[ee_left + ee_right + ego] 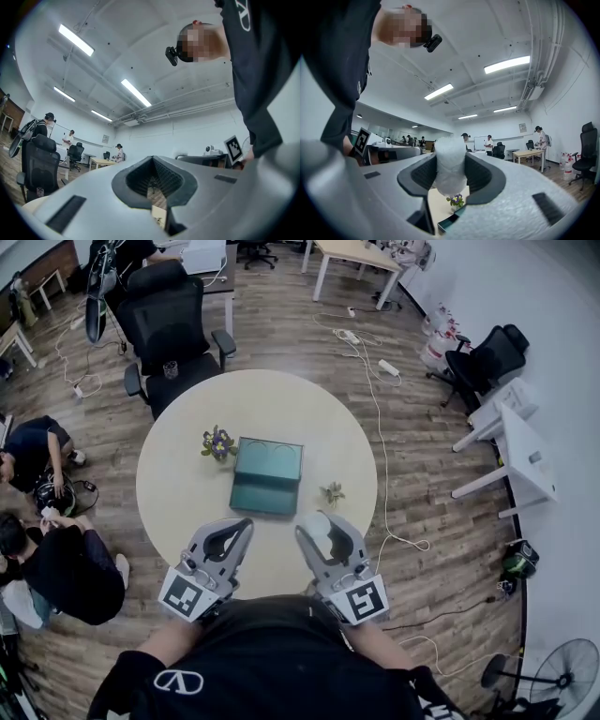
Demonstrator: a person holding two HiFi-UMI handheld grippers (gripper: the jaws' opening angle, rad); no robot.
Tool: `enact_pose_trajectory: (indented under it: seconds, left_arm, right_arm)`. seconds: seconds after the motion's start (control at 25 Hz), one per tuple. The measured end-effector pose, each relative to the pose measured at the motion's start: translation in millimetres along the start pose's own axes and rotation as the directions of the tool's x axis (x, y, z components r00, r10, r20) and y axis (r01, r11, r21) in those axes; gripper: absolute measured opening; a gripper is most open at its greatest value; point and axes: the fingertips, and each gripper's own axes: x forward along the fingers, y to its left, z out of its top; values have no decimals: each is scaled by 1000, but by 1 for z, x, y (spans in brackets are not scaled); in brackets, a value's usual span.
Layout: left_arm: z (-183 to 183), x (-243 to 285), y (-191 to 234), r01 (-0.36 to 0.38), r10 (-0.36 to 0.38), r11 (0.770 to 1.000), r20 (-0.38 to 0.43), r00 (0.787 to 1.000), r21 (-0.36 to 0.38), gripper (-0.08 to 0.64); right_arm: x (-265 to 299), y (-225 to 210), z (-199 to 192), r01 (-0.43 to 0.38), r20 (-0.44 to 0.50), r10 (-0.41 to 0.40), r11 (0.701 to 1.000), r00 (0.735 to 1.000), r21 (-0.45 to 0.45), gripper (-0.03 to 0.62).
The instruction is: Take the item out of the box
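A dark green box (267, 486) lies open in the middle of the round cream table (178, 484), its lid tilted back on the far side. My right gripper (319, 525) hovers over the near table edge, right of the box, shut on a soft white item (322, 527). In the right gripper view the white item (450, 168) fills the gap between the pads, and a corner of the box (449, 223) shows below. My left gripper (241, 525) hangs level beside it, left of the box front, shut with nothing between its fingers (140, 220).
A small bunch of purple flowers (218, 442) stands left of the box, and a little green sprig (332, 492) lies to its right. A black office chair (169, 334) is at the table's far side. People crouch on the floor at left (56, 559). Cables run across the wooden floor.
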Motion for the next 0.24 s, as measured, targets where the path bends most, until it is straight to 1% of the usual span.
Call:
enact_pose_trajectory:
  seconds: [0.24]
  left_arm:
    - [3, 3, 2, -2, 2, 1000, 3, 1000, -2, 6]
  right_arm:
    - [4, -1, 1, 7, -1, -7, 1000, 1000, 13, 172]
